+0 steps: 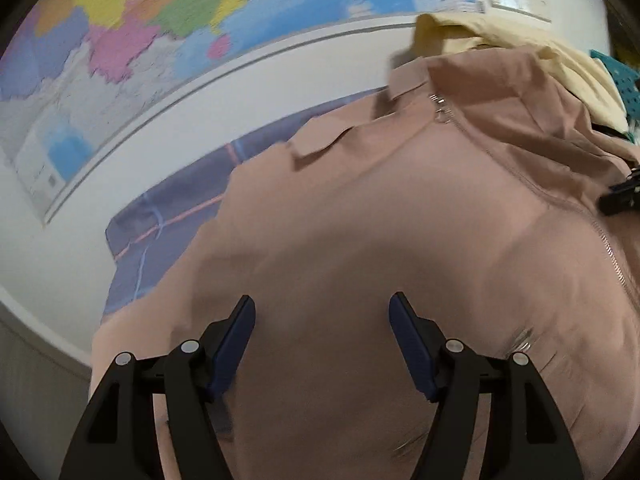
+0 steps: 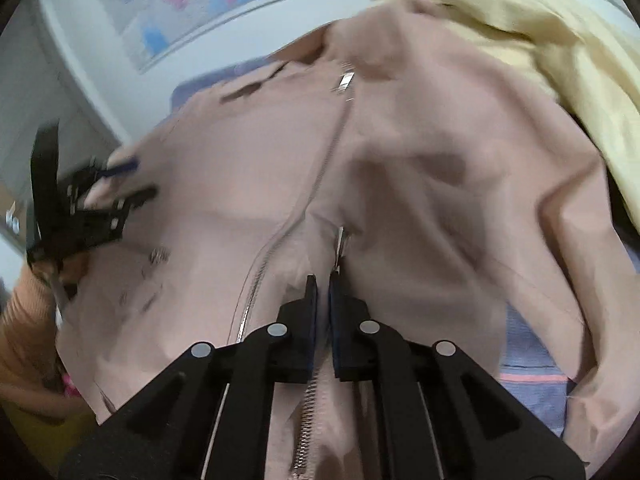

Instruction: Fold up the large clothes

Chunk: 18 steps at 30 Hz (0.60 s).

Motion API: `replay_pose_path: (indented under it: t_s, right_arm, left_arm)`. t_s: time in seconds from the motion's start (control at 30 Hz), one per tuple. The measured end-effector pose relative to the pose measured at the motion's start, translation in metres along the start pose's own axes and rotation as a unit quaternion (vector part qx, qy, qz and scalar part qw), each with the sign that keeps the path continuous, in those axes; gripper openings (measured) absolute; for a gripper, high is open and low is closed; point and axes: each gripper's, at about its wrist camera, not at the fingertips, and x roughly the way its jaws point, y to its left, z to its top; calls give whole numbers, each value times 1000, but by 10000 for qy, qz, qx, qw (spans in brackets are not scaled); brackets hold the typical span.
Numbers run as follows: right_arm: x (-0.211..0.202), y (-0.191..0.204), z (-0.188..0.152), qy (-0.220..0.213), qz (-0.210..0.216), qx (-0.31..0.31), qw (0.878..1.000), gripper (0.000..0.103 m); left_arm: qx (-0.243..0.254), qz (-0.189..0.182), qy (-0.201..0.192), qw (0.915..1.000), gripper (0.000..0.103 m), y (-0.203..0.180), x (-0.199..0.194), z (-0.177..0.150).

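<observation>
Left gripper [image 1: 322,312] fingers wide over pink jacket [image 1: 400,208], right gripper [image 2: 323,280] fingers pinching its zipper [image 2: 308,404] edge, yellow garment [image 2: 540,28] behind.

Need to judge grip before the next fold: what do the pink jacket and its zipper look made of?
The pink jacket looks like a thin, smooth woven fabric, matte, judging by its soft creases and crisp collar flap; cotton or synthetic, I cannot tell. Its zipper looks like metal: silvery teeth with bright glints. The right tool is pinched on the fabric beside it.
</observation>
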Motion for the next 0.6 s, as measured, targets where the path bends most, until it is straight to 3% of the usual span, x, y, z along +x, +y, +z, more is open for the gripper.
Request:
replay_pose_path:
  t_s: [0.07, 0.2, 0.23, 0.27, 0.3, 0.33, 0.53, 0.6]
  right_arm:
    - [-7, -5, 2, -206, -283, 79, 9994, 6]
    - [-3, -11, -5, -124, -124, 111, 9998, 9]
    - [-5, -9, -8, -89, 2, 62, 9999, 13]
    - [-9, -7, -11, -71, 50, -3, 10000, 25]
    - [-13, -6, -11, -76, 47, -63, 9999, 49]
    - [-18, -5, -12, -118, 32, -99, 9999, 61]
    - [-60, -12, -20, -552, -175, -97, 9983, 72]
    - [-62, -30, -28, -475, -371, 148, 9981, 77]
  left_arm:
    - [-270, -262, -23, 9993, 67, 12, -8, -5]
    - [-444, -640, -127, 9969, 73, 27, -40, -25]
    - [-464, -705, -139, 9963, 75, 29, -48, -32]
    - [-499, -776, -154, 9956, 79, 31, -57, -40]
    - [-536, -834, -140, 9950, 80, 33, -63, -46]
    - [-611, -973, -50, 9934, 83, 36, -70, -58]
    - [-745, -1011, 607, 9902, 84, 29, -64, -97]
    - [-700, -866, 738, 9910, 77, 24, -55, -102]
